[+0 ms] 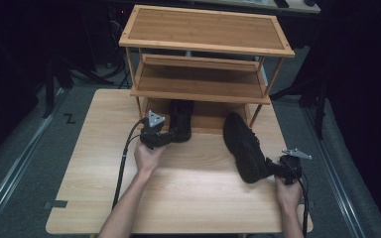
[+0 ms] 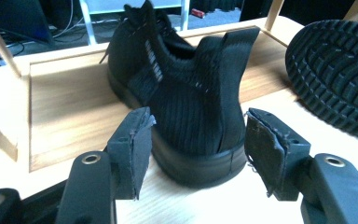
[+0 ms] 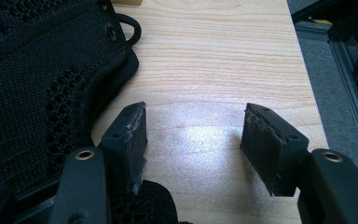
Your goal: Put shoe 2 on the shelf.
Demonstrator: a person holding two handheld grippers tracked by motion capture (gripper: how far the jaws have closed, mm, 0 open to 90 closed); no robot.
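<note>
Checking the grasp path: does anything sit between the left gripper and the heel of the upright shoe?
Nothing visible does. The left gripper is open, its jaws flanking the heel of the upright black shoe.

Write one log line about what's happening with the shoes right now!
left hand-held gripper: open, jaws flanking heel of upright black knit shoe | right hand-held gripper: open, beside black shoe tipped on its side | wooden three-tier rack: holds neither

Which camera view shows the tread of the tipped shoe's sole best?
The left gripper view: the tipped shoe's sole faces that camera, lug pattern sharp. The high view shows the sole only as a dark shape, and the right gripper view shows its knit upper instead.
</note>
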